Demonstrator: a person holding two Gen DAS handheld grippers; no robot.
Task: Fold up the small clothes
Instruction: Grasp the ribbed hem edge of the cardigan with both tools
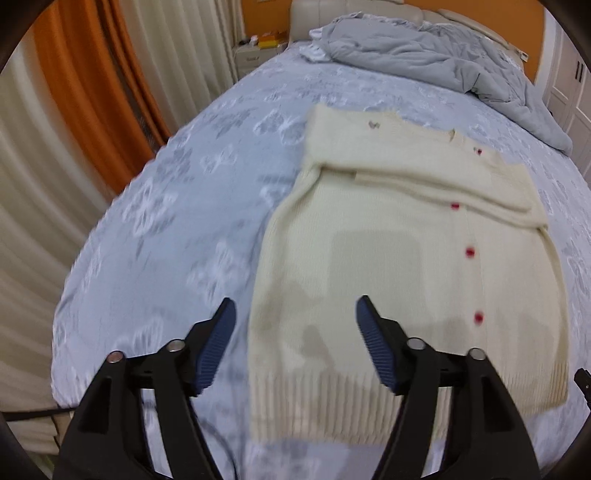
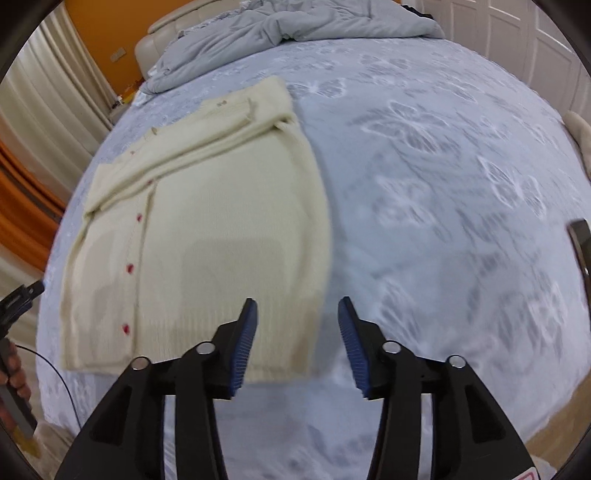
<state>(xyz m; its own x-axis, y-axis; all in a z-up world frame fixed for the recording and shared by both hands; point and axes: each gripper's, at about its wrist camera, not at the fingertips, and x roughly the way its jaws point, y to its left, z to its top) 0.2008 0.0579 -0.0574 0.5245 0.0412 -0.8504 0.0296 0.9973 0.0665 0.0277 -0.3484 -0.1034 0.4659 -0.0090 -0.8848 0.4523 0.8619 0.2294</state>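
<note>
A cream knit cardigan [image 1: 399,258] with red buttons lies flat on the bed, both sleeves folded across its chest; it also shows in the right wrist view [image 2: 207,229]. My left gripper [image 1: 295,314] is open and empty, hovering above the cardigan's near left hem corner. My right gripper [image 2: 297,314] is open and empty, hovering above the near right hem corner. The left gripper's body [image 2: 18,299] shows at the left edge of the right wrist view.
The bed has a light blue floral bedspread [image 1: 177,221]. A crumpled grey duvet [image 1: 424,55] lies at the headboard end. Orange and cream curtains [image 1: 74,110] hang to the left, with a nightstand [image 1: 255,51] beyond. White wardrobe doors [image 2: 517,33] stand at the right.
</note>
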